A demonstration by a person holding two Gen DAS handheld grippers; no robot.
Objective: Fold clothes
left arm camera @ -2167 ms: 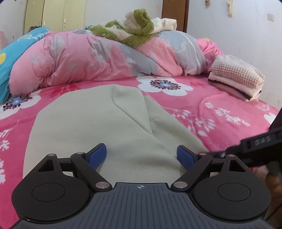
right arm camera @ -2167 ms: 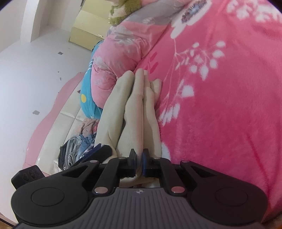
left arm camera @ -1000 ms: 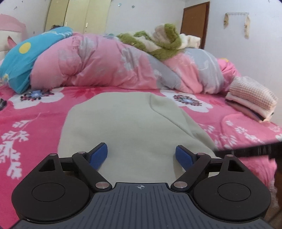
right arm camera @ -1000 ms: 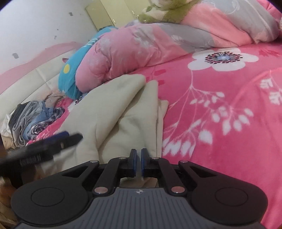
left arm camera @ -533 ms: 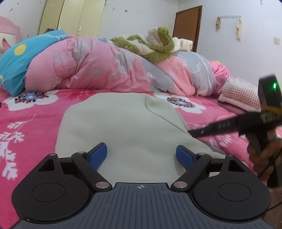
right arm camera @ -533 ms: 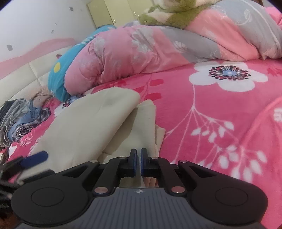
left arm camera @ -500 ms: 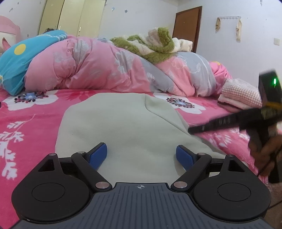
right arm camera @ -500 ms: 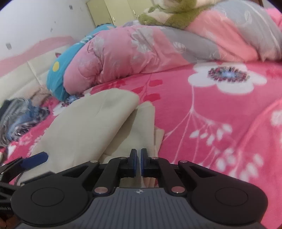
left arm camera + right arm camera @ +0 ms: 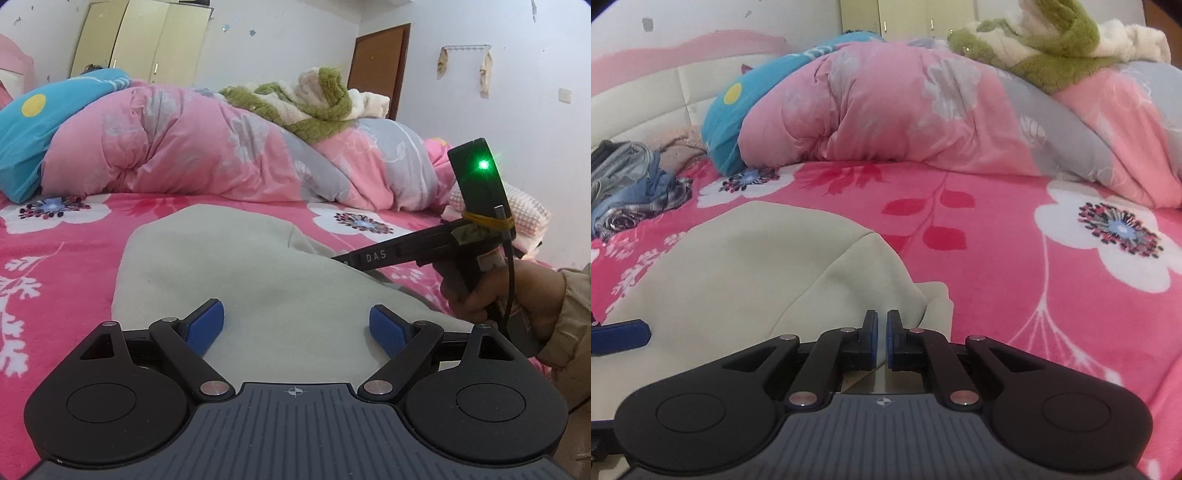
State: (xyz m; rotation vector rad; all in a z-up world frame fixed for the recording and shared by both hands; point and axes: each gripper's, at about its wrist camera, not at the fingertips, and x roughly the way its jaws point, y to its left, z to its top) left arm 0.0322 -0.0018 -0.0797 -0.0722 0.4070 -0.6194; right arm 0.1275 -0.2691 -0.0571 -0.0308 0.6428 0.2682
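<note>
The bed (image 9: 229, 206) carried the beige garment (image 9: 229, 273), spread from the centre of the left wrist view down to 6 o'clock, with one folded panel lying along its 3 o'clock side. The left tool (image 9: 297, 326) hovered over the near hem with its fingers spread wide and nothing between them. The right tool (image 9: 881, 341) had its fingers pressed nearly together at the garment's right edge. Cloth lay right at the tips, but whether any was pinched could not be told.

To do this fold well, I judged the left tool should take the near hem at 7 o'clock while the right took the matching corner, both lifting evenly so the layers stayed aligned.

The garment's near hem was hidden under both tool bodies, so its type and the number of layers stayed unclear. The folded stack (image 9: 528, 214) at 3 o'clock was partly masked by the right tool's handle.
</note>
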